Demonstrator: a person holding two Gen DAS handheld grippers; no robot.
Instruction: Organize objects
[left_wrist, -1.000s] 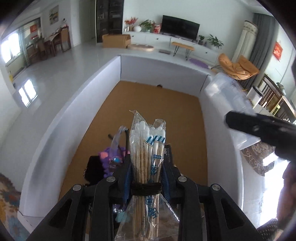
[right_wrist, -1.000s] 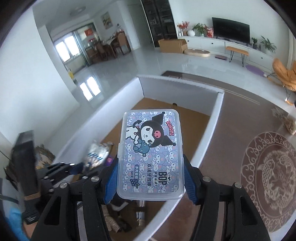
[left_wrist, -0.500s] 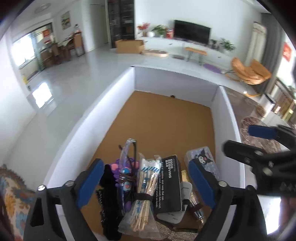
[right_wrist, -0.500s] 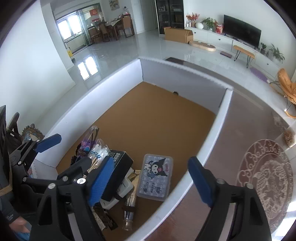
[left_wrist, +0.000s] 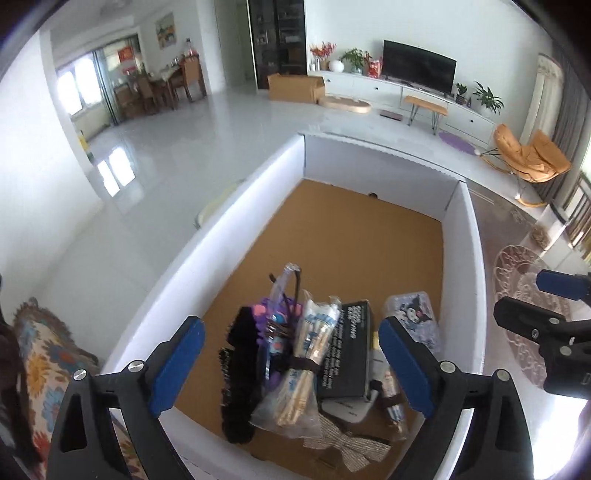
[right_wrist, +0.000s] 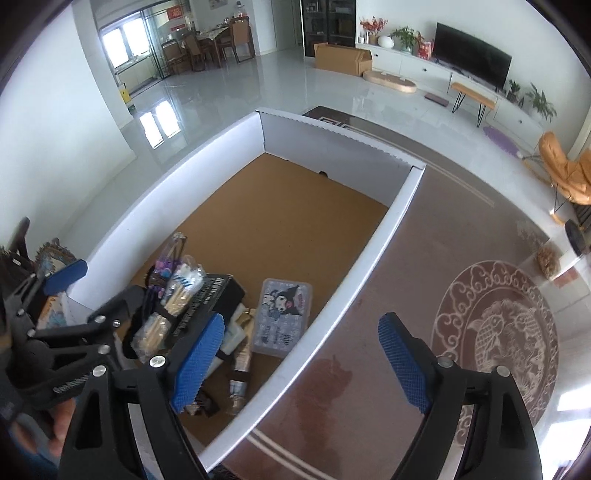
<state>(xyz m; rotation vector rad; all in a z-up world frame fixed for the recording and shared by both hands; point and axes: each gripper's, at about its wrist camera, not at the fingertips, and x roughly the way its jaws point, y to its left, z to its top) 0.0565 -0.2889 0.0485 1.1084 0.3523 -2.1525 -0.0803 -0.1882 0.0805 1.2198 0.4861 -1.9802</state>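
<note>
Swabs (left_wrist: 308, 354) and cartoon case (right_wrist: 282, 315), clamped a second ago, now lie in the box (left_wrist: 236, 221). Left gripper (left_wrist: 291, 363) and right gripper (right_wrist: 301, 363) hang wide apart, empty. Both placements seem finished, though blur hides the pile's finer details.
</note>
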